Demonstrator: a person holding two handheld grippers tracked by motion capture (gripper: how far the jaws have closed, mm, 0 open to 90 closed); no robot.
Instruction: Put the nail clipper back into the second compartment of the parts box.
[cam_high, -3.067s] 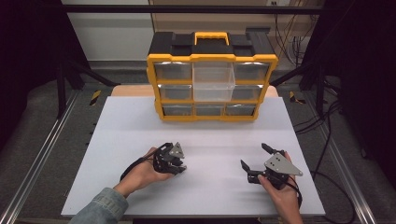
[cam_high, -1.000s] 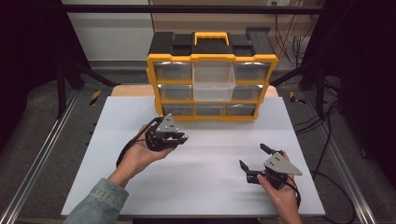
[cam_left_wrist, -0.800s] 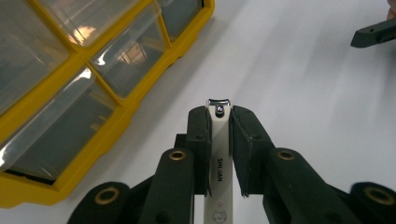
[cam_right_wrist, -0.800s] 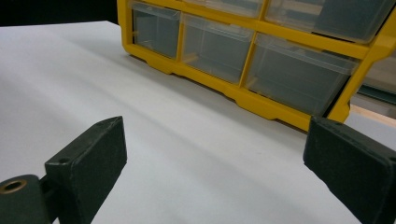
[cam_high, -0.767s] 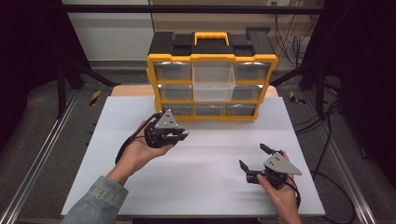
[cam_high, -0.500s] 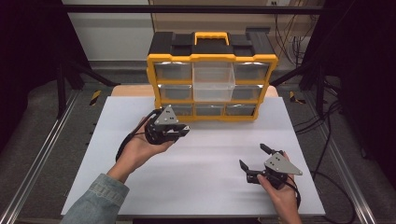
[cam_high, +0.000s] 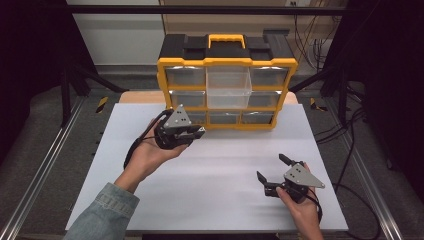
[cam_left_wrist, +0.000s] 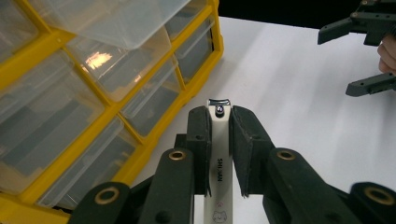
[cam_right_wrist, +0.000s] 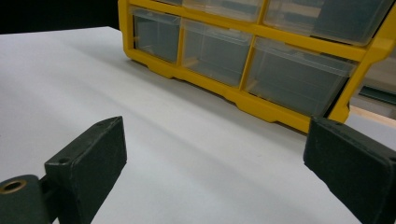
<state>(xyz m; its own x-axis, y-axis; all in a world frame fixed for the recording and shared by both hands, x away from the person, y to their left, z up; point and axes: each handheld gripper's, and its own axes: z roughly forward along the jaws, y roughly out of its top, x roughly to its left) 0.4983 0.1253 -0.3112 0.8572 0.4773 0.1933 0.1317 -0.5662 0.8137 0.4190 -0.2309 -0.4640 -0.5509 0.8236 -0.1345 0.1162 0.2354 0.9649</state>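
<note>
The left gripper is clamped on a white nail clipper, held above the white table just in front of the yellow drawer organizer, forearm angled toward it. The right gripper, jaws spread wide, rests low near the table's front right.

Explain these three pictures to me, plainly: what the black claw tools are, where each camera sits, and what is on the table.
A person holds a hand-operated two-jaw gripper in each hand. The high view looks down from above on a white table with a yellow and black drawer organizer at its far edge; its middle clear drawer is pulled out. The other two pictures come from cameras riding on the grippers, looking along their black jaws. The left gripper is raised near the organizer's lower drawers and is shut on a nail clipper, white with a metal tip. The right gripper rests low over the table, jaws wide open and empty.
</note>
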